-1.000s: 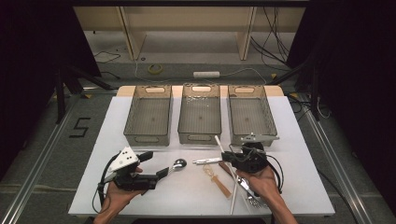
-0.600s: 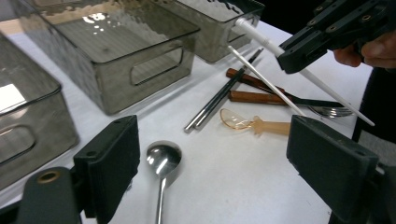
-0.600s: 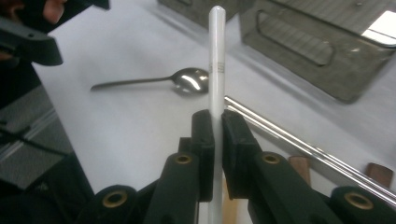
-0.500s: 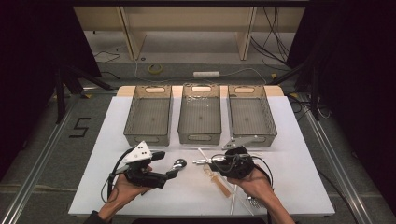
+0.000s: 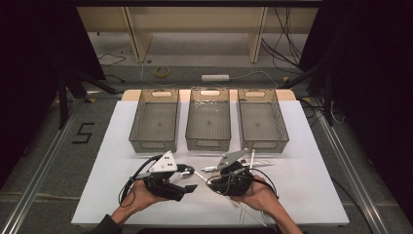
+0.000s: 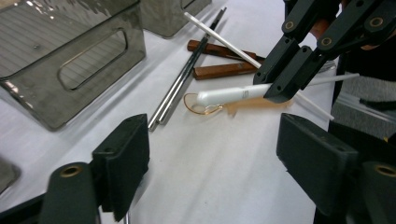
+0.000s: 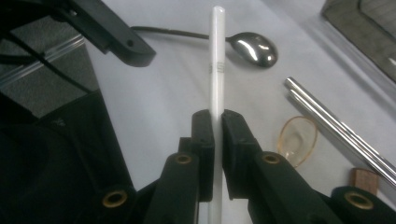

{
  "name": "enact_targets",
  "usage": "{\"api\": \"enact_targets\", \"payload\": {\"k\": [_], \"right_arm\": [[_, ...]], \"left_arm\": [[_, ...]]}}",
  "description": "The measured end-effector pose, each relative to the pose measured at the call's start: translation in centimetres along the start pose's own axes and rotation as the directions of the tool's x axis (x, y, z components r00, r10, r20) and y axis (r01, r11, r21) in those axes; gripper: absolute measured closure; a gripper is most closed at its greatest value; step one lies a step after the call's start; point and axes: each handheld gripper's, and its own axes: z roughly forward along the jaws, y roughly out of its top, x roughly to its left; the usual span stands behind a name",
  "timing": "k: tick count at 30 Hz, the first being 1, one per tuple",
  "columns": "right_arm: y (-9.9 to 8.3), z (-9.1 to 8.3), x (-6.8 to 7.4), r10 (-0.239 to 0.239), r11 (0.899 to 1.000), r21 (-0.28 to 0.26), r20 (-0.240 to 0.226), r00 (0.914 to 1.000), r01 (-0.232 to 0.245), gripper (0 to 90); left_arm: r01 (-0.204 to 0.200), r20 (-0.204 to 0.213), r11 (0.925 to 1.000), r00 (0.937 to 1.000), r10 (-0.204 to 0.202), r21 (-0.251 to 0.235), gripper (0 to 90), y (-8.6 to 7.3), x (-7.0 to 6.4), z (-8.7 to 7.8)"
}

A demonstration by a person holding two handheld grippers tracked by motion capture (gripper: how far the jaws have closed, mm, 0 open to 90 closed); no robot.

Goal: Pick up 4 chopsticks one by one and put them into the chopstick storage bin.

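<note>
My right gripper [image 7: 217, 122] is clamped on a white chopstick [image 7: 216, 70], a slim, smooth, straight stick with a small dark printed mark partway along it. It runs out past my jaws above the white table [image 5: 311, 165], near the front edge and about midway between the left and right edges. In the left gripper view the stick's thicker end [image 6: 224, 95] pokes out sideways over a clear amber plastic spoon [image 6: 205, 105]. My left gripper [image 6: 212, 154] faces it with its jaws spread wide and nothing between them.

Beyond the stick's tip lies a metal spoon [image 7: 254, 48]. A pair of steel chopsticks [image 7: 336, 135] lies just beside the amber spoon, with brown wooden handles [image 6: 224, 70] next to them. Three clear bins [image 5: 208, 119] stand in a row along the far edge; the strip of table between them and my grippers is mostly bare, as are the left and right front corners.
</note>
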Motion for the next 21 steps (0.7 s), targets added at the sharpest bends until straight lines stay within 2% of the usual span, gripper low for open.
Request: {"api": "enact_targets", "payload": {"k": [4, 8, 14, 21], "right_arm": [[0.0, 0.3, 0.3, -0.037, 0.999, 0.026, -0.015, 0.9992, 0.038, 84.7], [0.0, 0.6, 0.6, -0.068, 0.996, 0.049, -0.036, 0.9970, 0.070, 84.7], [0.1, 1.0, 1.1, -0.101, 0.991, 0.076, -0.068, 0.9926, 0.106, 84.7], [0.2, 1.4, 1.6, -0.130, 0.984, 0.106, -0.100, 0.9865, 0.140, 84.7]], "left_arm": [[-0.049, 0.026, 0.9984, 0.9985, 0.049, 0.027, 30.0, 0.0, -0.2, 0.1], [-0.071, 0.047, 0.9966, 0.9965, 0.069, 0.042, 33.1, 0.0, -0.5, 0.3], [-0.139, 0.076, 0.9879, 0.9881, 0.134, 0.070, 38.1, -0.2, -1.1, 0.5], [-0.208, 0.124, 0.9734, 0.9729, 0.195, 0.097, 45.8, -0.3, -1.7, 0.7]]}}
